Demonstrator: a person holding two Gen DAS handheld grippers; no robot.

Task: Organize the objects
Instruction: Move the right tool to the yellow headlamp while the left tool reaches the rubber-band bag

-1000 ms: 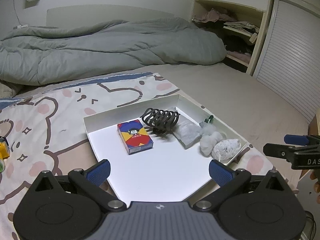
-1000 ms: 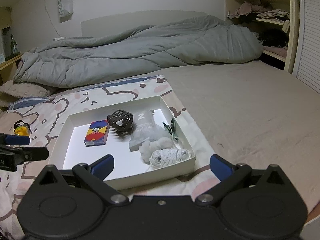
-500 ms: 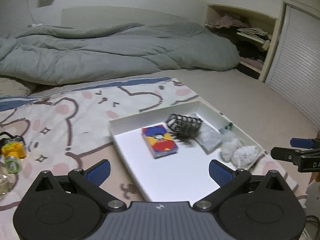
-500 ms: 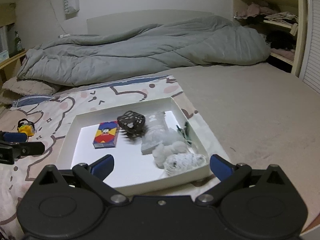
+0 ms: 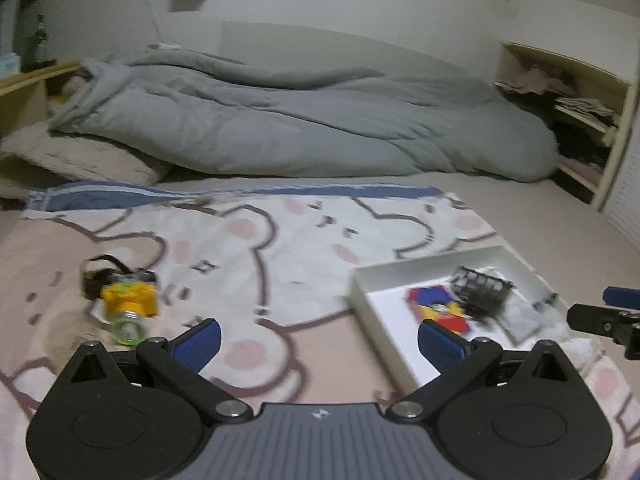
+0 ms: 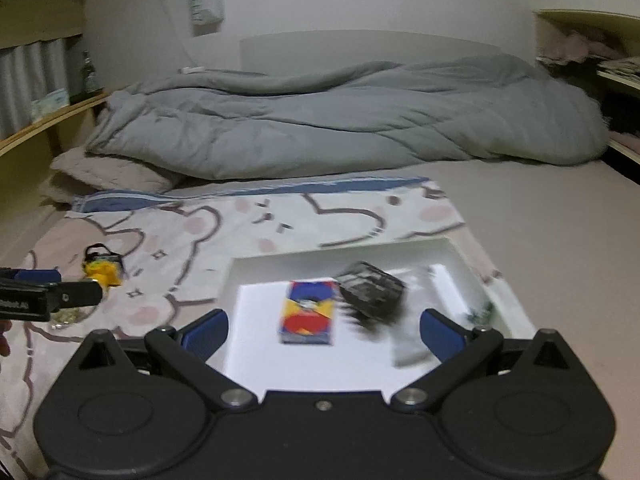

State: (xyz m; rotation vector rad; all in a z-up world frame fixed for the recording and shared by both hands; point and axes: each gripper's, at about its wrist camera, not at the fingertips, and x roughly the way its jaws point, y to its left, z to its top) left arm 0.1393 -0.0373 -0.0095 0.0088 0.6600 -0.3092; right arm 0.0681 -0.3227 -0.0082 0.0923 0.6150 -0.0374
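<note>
A white tray [image 6: 456, 250] lies on the bear-print blanket [image 5: 280, 240]. It holds a colourful card box [image 6: 307, 316], a black hair claw [image 6: 370, 290] and clear and white packets [image 6: 408, 344]. The tray [image 5: 362, 284] sits to the right in the left wrist view. A yellow headlamp with a black strap [image 5: 126, 300] lies on the blanket to the left, apart from the tray; it also shows in the right wrist view [image 6: 102, 270]. My left gripper [image 5: 318, 340] is open and empty over the blanket. My right gripper [image 6: 322, 330] is open and empty above the tray's near side.
A grey duvet [image 5: 300, 128] is piled across the back of the bed. A pillow [image 6: 108, 174] lies at the back left. Shelves with clothes [image 5: 576, 100] stand at the right. A wooden ledge [image 6: 44, 120] runs along the left wall.
Both grippers have swung to the left. The headlamp has come into the left wrist view and the tray has slid to its right. The tray's contents have not moved.
</note>
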